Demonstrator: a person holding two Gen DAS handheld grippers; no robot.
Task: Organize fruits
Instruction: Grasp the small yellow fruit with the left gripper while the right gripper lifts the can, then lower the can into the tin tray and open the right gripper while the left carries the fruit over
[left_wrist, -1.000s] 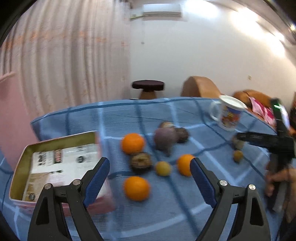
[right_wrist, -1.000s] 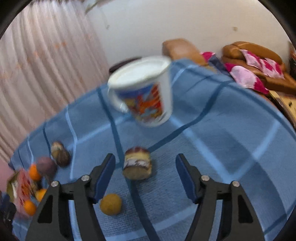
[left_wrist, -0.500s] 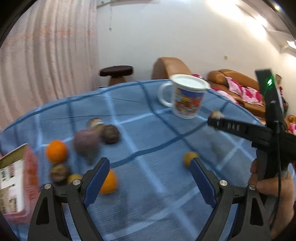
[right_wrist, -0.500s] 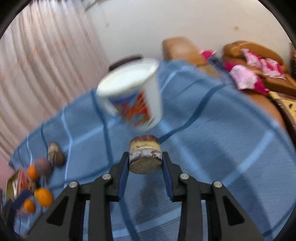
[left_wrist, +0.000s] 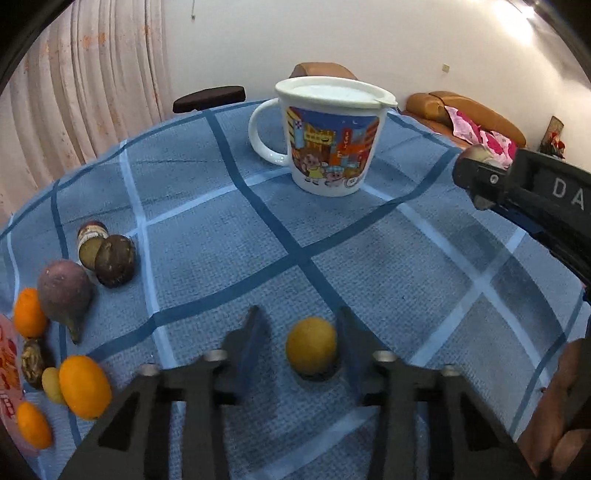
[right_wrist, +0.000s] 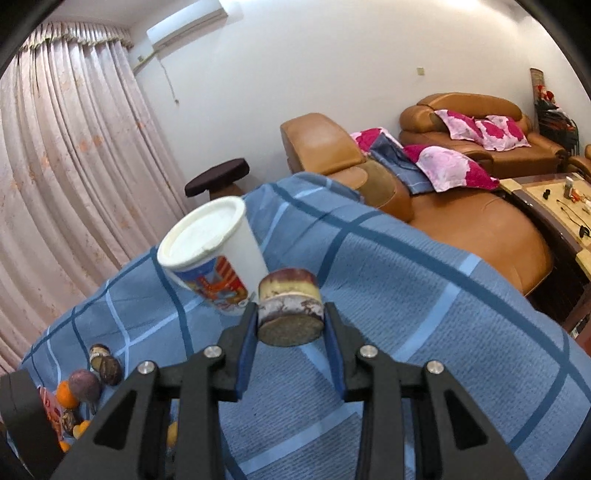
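Note:
My left gripper (left_wrist: 299, 341) is open, its fingers either side of a small yellow fruit (left_wrist: 311, 345) lying on the blue checked cloth; the right finger is close to it. My right gripper (right_wrist: 290, 325) is shut on a cut purple-skinned fruit piece (right_wrist: 290, 312) and holds it above the cloth; it also shows at the right of the left wrist view (left_wrist: 480, 153). A cluster of fruit lies at the left: oranges (left_wrist: 84, 386), a purple fruit (left_wrist: 66, 291), a dark round fruit (left_wrist: 115, 260) and a cut piece (left_wrist: 90, 242).
A lidded white cartoon mug (left_wrist: 327, 138) stands on the cloth beyond the yellow fruit. A pink box edge (left_wrist: 7, 376) sits at the far left. Brown sofas with pink cushions (right_wrist: 480, 133) and a dark stool (right_wrist: 218, 181) stand behind the table.
My left gripper moved right and forward from the fruit cluster, narrowing around the yellow fruit. My right gripper closed on the cut fruit piece and lifted it.

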